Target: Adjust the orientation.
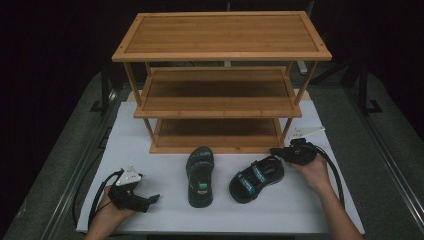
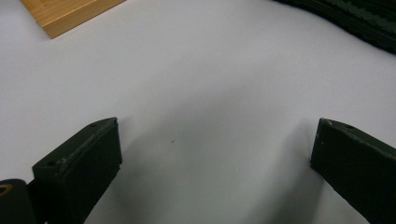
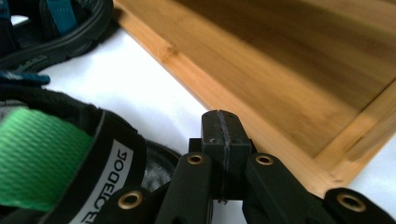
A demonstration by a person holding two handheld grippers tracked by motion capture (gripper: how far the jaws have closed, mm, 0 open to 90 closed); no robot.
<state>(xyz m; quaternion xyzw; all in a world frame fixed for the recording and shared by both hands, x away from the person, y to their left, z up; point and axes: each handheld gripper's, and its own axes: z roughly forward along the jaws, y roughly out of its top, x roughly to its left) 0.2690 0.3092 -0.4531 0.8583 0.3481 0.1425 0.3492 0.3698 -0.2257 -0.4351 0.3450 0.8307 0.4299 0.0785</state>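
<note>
High view showed the right tongs [image 1: 278, 151], pressed together, touching the black strappy sandal's [image 1: 256, 178] far tip; left tongs [image 1: 152, 199] spread, farther off.

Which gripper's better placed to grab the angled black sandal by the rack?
Right. The right gripper sits at the angled black sandal, jaws shut. The left gripper is open but far off.

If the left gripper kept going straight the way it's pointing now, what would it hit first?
Probably the nearer black strapped sandal. The left gripper, jaws open, lies on the white table pointing toward it, with bare surface between; exact alignment is hard to judge.
</note>
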